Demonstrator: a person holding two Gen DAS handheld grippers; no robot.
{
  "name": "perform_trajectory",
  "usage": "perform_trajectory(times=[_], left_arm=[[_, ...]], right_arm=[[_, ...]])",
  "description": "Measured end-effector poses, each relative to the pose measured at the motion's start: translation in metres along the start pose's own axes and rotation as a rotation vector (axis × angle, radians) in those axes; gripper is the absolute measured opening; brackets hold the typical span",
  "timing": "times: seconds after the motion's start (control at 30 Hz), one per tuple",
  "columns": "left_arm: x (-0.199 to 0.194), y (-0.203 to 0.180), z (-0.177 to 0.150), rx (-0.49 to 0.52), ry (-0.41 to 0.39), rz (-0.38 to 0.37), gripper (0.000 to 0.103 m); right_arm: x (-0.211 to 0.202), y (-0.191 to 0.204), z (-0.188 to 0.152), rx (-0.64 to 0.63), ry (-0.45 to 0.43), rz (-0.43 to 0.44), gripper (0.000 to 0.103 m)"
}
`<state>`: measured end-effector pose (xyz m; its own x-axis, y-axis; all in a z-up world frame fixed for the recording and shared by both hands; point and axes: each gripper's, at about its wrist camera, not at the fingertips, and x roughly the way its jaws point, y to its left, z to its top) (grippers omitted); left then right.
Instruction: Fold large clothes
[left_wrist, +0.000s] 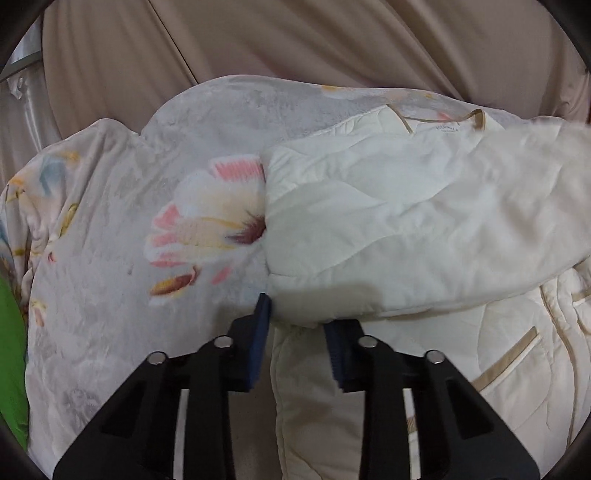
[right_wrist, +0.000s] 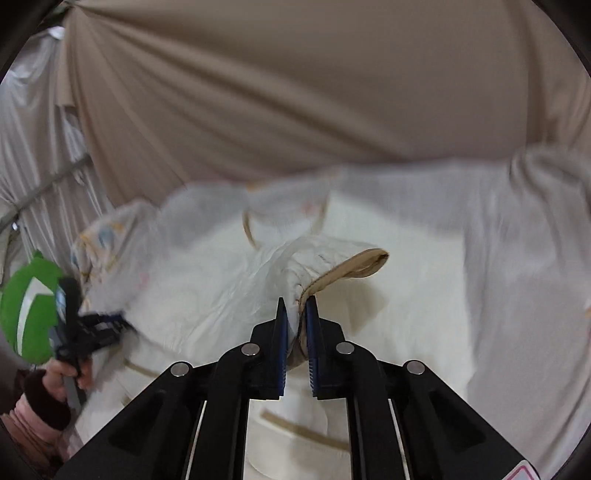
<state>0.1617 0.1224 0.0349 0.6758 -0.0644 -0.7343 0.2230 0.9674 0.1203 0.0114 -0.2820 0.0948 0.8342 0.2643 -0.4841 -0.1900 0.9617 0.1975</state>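
The right gripper (right_wrist: 295, 314) has its jaws pinched nearly together on the tan-trimmed cuff (right_wrist: 351, 266) of the cream quilted jacket (right_wrist: 207, 295), carrying the sleeve (left_wrist: 424, 229) across the body. In the left wrist view the left gripper (left_wrist: 295, 328) stands part open, blue pads either side of the jacket's edge at 6 o'clock; whether it truly grips cannot be told. To fold well, the cuff probably should travel level toward 9 o'clock and land square while the left side anchors the hem. Beyond, at 10 o'clock, lies the floral blanket (left_wrist: 147, 229); farthest, the beige curtain (left_wrist: 295, 40). No containers show.
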Motion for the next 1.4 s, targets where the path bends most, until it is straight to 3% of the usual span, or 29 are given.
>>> perform_trajectory(times=[0.03, 0.1, 0.17, 0.23, 0.27, 0.33, 0.4, 0.53, 0.63, 0.73, 0.83, 0.93, 0.97, 1.0, 1.07, 1.27, 1.37, 1.4], left_arm=[[0.006, -0.002, -0.002, 0.009, 0.015, 0.005, 0.018], [0.019, -0.003, -0.008, 0.001, 0.054, -0.010, 0.016], [0.027, -0.006, -0.014, -0.001, 0.051, -0.001, 0.016], [0.024, -0.012, -0.014, 0.014, 0.040, 0.013, 0.016], [0.022, -0.012, -0.014, 0.011, 0.042, 0.012, 0.016], [0.014, -0.007, -0.015, 0.000, 0.053, -0.002, 0.016], [-0.009, -0.001, -0.019, -0.009, 0.035, -0.036, 0.017], [-0.070, 0.009, -0.016, -0.041, -0.082, -0.104, 0.017], [-0.093, -0.007, 0.019, -0.028, -0.183, -0.140, 0.027], [-0.078, -0.037, 0.058, -0.021, -0.209, -0.160, 0.028], [-0.034, -0.071, 0.084, -0.002, -0.183, -0.151, 0.029], [0.025, -0.081, 0.081, -0.004, -0.071, -0.113, 0.031], [0.037, -0.078, 0.075, -0.004, -0.043, -0.103, 0.031], [0.049, -0.072, 0.065, -0.003, -0.019, -0.093, 0.031], [0.054, -0.055, 0.046, -0.006, -0.007, -0.083, 0.031], [0.036, -0.025, 0.006, 0.011, -0.018, -0.025, 0.031], [0.013, -0.024, 0.011, 0.000, -0.030, -0.008, 0.030], [0.003, -0.024, 0.017, -0.010, -0.045, -0.036, 0.030]], right_arm=[[-0.011, 0.000, 0.006, -0.004, -0.036, 0.003, 0.008], [-0.013, -0.008, 0.007, -0.020, -0.051, -0.055, 0.008], [0.027, -0.034, -0.014, -0.017, 0.079, -0.190, 0.008], [0.079, -0.066, -0.048, 0.021, 0.275, -0.247, 0.009], [0.096, -0.080, -0.066, 0.059, 0.331, -0.241, 0.009], [0.094, -0.088, -0.069, 0.107, 0.308, -0.214, 0.010], [0.076, -0.088, -0.055, 0.136, 0.277, -0.224, 0.018], [0.029, -0.084, -0.034, 0.156, 0.185, -0.264, 0.022], [0.018, -0.056, -0.007, 0.098, 0.113, -0.201, 0.022], [0.046, -0.008, 0.020, 0.015, 0.096, -0.075, 0.022], [0.098, 0.037, 0.029, -0.060, 0.138, 0.029, 0.022], [0.151, 0.056, 0.010, -0.109, 0.250, 0.033, 0.021], [0.165, 0.054, -0.002, -0.126, 0.290, 0.002, 0.021], [0.171, 0.045, -0.015, -0.133, 0.327, -0.031, 0.013], [0.167, 0.020, -0.033, -0.122, 0.349, -0.051, 0.008], [0.100, -0.076, -0.053, 0.050, 0.332, -0.167, 0.004], [0.076, -0.097, -0.055, 0.127, 0.323, -0.199, 0.000], [0.069, -0.095, -0.049, 0.138, 0.311, -0.219, 0.006]])
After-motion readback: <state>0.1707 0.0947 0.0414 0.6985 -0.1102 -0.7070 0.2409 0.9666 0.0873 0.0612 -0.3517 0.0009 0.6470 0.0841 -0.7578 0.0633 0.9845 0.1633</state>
